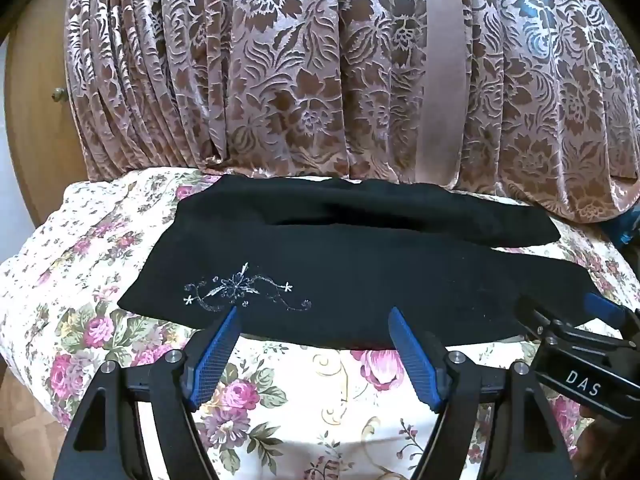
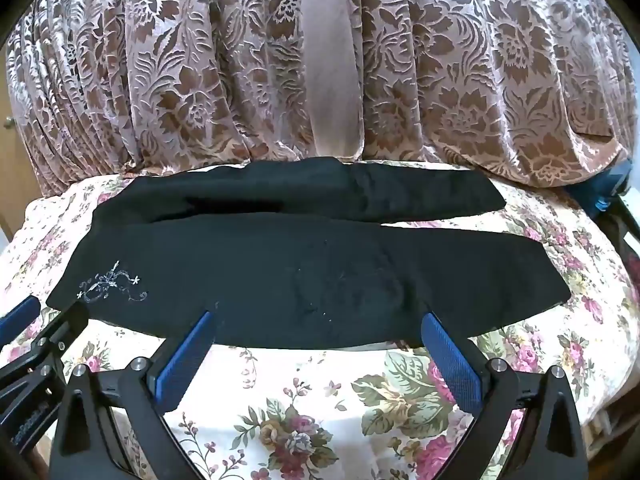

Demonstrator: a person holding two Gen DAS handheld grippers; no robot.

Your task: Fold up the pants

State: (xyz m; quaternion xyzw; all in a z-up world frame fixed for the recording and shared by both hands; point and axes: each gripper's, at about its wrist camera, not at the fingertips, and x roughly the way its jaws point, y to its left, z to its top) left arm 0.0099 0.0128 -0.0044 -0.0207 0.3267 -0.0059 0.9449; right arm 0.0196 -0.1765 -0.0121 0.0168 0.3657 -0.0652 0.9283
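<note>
Black pants spread across the flowered bedspread, both my claws gaping at their near edge.

Working left to right with the pants (image 1: 340,264) as my marker: the white stitched flower (image 1: 240,290) sits near their left end, and my left claw (image 1: 314,314) stands just right of it at the near hem, jaws spread wide, tips at the cloth edge and nothing pinched between them. Further right along the same hem my right claw (image 2: 318,320) is likewise wide apart and holds nothing; I cannot tell whether its tips touch the fabric. The pants lie sideways on the bedspread (image 2: 320,400), two legs running rightward, the far one narrower. Behind the pants hangs a brown patterned curtain (image 1: 320,72).
</note>
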